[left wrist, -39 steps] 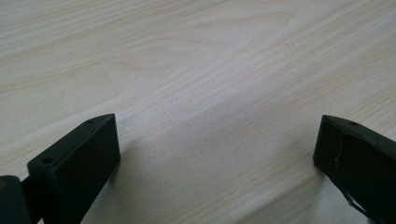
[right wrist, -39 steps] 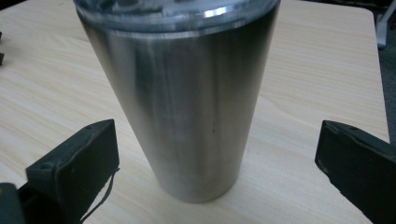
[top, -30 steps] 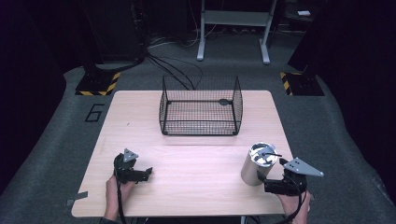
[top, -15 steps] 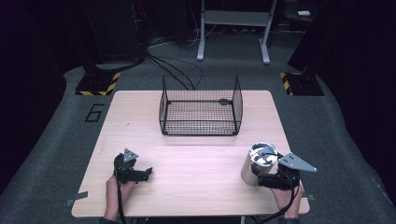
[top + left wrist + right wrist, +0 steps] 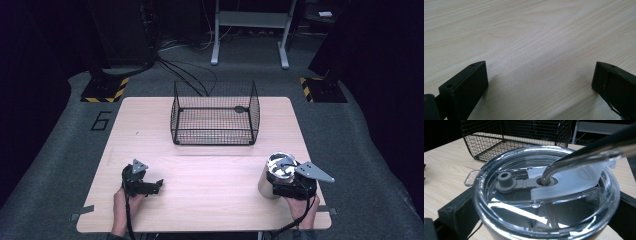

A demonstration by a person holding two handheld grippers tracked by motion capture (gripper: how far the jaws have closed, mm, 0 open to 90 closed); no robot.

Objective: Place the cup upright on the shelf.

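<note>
A steel tumbler [image 5: 276, 171] with a clear lid and a bent metal straw [image 5: 584, 150] stands near the table's front right corner. My right gripper [image 5: 281, 185] reaches around it from the right, held by a hand. In the right gripper view the tumbler [image 5: 544, 195] sits between the two black jaws, which stand wide apart at its sides, so the gripper is open. My left gripper [image 5: 158, 184] rests low over the front left of the wooden table [image 5: 210, 175]. It is open, and bare wood lies between its fingertips [image 5: 474, 77].
A black wire basket [image 5: 215, 115] with an open top stands at the back middle of the table, and it also shows behind the tumbler as the basket [image 5: 511, 135]. Dark floor, cables and a metal stand lie beyond the far edge.
My right gripper has slid left toward the tumbler and now has its jaws on either side of it. The left gripper has stayed put.
</note>
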